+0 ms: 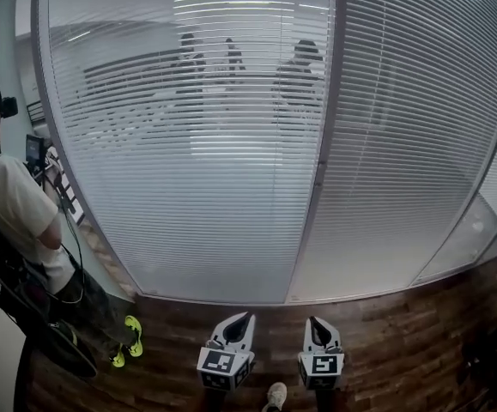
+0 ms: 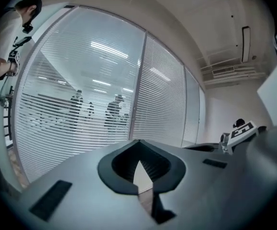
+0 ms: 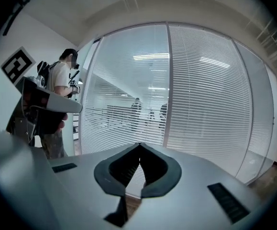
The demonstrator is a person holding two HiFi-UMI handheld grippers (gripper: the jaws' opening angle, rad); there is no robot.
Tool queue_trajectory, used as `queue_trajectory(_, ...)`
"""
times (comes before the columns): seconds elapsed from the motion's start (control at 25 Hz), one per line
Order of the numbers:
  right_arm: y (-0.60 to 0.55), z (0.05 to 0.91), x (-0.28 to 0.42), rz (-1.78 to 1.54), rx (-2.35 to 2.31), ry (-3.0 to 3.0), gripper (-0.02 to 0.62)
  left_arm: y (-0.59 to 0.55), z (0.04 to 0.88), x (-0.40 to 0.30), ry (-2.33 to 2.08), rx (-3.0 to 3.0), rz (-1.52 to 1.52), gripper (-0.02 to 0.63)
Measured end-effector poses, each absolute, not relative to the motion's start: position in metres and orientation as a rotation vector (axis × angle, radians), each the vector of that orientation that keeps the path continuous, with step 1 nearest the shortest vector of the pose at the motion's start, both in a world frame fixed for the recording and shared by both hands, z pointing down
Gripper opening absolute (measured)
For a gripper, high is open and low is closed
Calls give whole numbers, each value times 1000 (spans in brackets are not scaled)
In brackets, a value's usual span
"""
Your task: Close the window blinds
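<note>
Left gripper (image 1: 246, 317) and right gripper (image 1: 314, 322) are closed and empty; the blinds (image 1: 231, 144) look light and flimsy, probably best worked by a cord, unseen here.

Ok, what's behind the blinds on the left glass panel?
Through the part-open slats of the left blinds, dim figures of people show, but the slats veil the rest of the room. The right blinds hide whatever is behind them.

The head view looks from high up, forward and steeply down, onto the window blinds (image 1: 231, 161) and the wooden floor (image 1: 385, 342) at their foot, with the left gripper (image 1: 239, 323) and right gripper (image 1: 317, 324) at its bottom edge. Each gripper view sits low and looks along its own jaws, tilted up at the same blinds from some way off. All three views share the frame post (image 1: 321, 170) and the person (image 1: 16, 221) at the left.
</note>
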State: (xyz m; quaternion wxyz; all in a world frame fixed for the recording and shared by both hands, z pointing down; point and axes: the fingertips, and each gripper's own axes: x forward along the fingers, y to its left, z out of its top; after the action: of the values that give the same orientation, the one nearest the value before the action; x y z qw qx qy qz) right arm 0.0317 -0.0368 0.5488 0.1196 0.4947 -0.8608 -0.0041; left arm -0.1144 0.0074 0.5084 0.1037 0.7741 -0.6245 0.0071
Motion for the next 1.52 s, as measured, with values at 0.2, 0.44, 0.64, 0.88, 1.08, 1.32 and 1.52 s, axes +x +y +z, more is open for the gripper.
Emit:
queue_trajectory(0.2,-58,552,31,-26,1394,-2559,5,-17,508,-101,-1838,2292,40,0)
queue_trajectory(0.44,-90,540,36,-30,1381,-2557,5,-52,509,-98,-1872,2275,76,0)
queue_trajectory(0.64,-112,537,41,-37,1355,-2597,5,-70,505,-97,-1917,2232,87,0)
queue_trajectory(0.88,-134,535,45,-74,1295,-2642,5,-94,498,-93,-1969,2207,72,0)
queue_trajectory(1.08,-150,524,54,-63,1360,-2630,5,-109,493,-99,-2016,2218,88,0)
queue_trajectory(1.32,-170,525,62,-52,1404,-2628,5,-122,495,-103,-2028,2193,103,0)
queue_trajectory(1.52,-185,535,59,-28,1403,-2612,5,-137,500,-104,-2021,2213,128,0)
